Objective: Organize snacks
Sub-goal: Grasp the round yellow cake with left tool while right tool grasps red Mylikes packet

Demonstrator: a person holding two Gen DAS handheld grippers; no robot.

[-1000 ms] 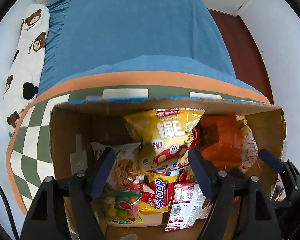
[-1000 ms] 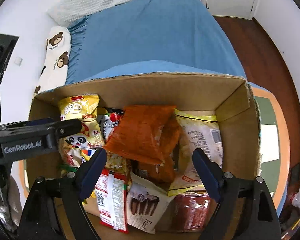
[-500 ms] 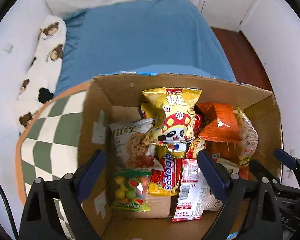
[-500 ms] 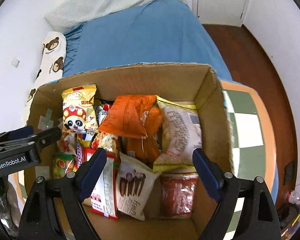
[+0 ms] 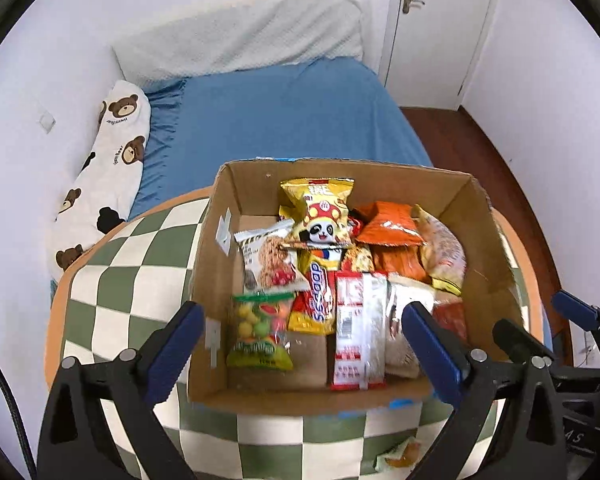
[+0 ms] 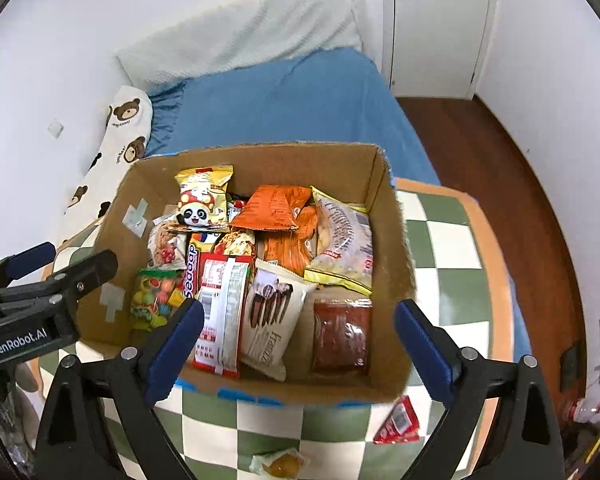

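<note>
An open cardboard box (image 5: 436, 184) (image 6: 388, 216) stands on a green-and-white checkered cushion (image 5: 132, 280) (image 6: 452, 248). Several snack packs fill it: a yellow panda bag (image 5: 320, 212) (image 6: 202, 200), an orange bag (image 5: 388, 224) (image 6: 276, 208), a fruit-candy bag (image 5: 260, 332) (image 6: 156, 296), a red-and-white pack (image 5: 356, 332) (image 6: 220, 304). My left gripper (image 5: 304, 344) hangs above the box's near side, its jaws opening with nothing between them. My right gripper (image 6: 300, 344) hovers likewise, jaws opening and empty. A red packet (image 6: 398, 420) and a small yellow snack (image 6: 278, 464) lie on the cushion outside the box.
Behind the box is a bed with a blue sheet (image 5: 284, 120) and a bear-print pillow (image 5: 108, 160). White walls, a white door (image 5: 432, 28) and dark wood floor (image 6: 500, 160) lie to the right. The other gripper shows at each view's edge.
Both grippers have risen and pulled back from inside the box, so the whole box now shows. The left jaws have spread much wider; the right jaws slightly wider.
</note>
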